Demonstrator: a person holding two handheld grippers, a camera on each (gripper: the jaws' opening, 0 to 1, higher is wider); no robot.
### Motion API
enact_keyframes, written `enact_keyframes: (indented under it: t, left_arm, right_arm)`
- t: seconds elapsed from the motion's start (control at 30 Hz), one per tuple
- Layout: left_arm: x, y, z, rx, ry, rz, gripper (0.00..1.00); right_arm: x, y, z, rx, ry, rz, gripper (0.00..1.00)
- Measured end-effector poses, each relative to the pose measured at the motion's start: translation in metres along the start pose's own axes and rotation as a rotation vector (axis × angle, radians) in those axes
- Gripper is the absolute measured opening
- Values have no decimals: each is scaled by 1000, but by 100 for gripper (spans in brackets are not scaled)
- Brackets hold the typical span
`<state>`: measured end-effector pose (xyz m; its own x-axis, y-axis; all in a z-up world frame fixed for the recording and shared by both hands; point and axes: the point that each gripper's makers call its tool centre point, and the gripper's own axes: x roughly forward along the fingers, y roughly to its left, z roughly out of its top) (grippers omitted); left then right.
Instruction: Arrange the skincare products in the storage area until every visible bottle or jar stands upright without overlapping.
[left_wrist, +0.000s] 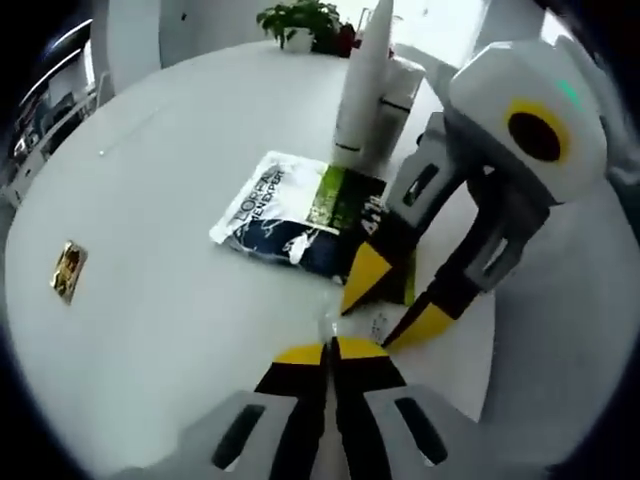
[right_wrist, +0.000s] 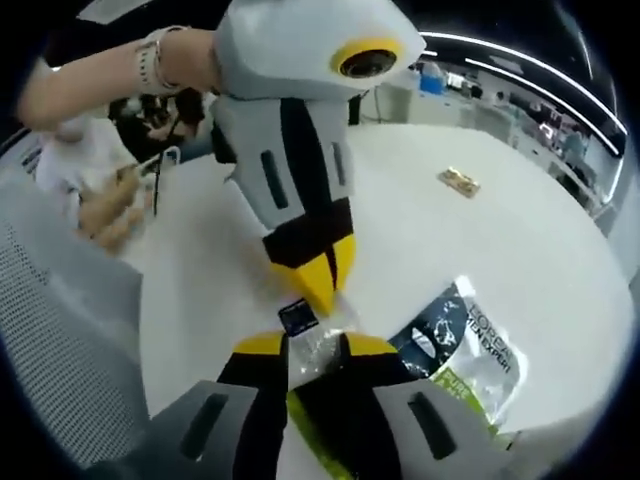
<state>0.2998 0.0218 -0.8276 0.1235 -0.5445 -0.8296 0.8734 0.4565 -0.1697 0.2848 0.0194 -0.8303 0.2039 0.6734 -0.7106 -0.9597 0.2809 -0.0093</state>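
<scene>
White round table (left_wrist: 150, 200) held one flat sachet pack (left_wrist: 300, 215), two upright white bottles (left_wrist: 365, 90) behind it, one small gold packet (left_wrist: 68, 270) well apart. Left gripper (left_wrist: 330, 350) had jaws closed together, empty. Right gripper (right_wrist: 315, 345) pinched the sachet pack's clear edge.

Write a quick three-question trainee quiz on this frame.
1. True or false: the tall white bottle stands upright.
2. The printed pouch is: A) lying on the white table; B) standing on end; C) inside a box.
3. Fill in: the left gripper has its fingers ____ (together / wide apart).

Key: 1 true; 2 A; 3 together.
</scene>
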Motion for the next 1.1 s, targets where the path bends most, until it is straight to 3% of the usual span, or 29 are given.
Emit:
enact_keyframes:
  t: [0.1,0.2,0.33,0.67,0.87,1.1]
  left_arm:
    - [0,7,0,-44,-12,16,3]
    - [-2,14,4,-34,-36,67,5]
    - [-7,18,6,-42,-63,101,1]
    - [-20,22,4,-126,-152,132,0]
    - [-25,7,-8,-158,-167,153,0]
    - [-48,3,-6,-214,-236,212,0]
  right_arm:
    - [0,1,0,-5,7,-6,21]
    - [1,-1,0,-3,12,-11,21]
    - [0,0,-2,2,17,-12,21]
    - [1,1,-2,6,21,-12,21]
    - [1,1,-2,3,24,-12,21]
    - [1,1,-1,3,31,-10,21]
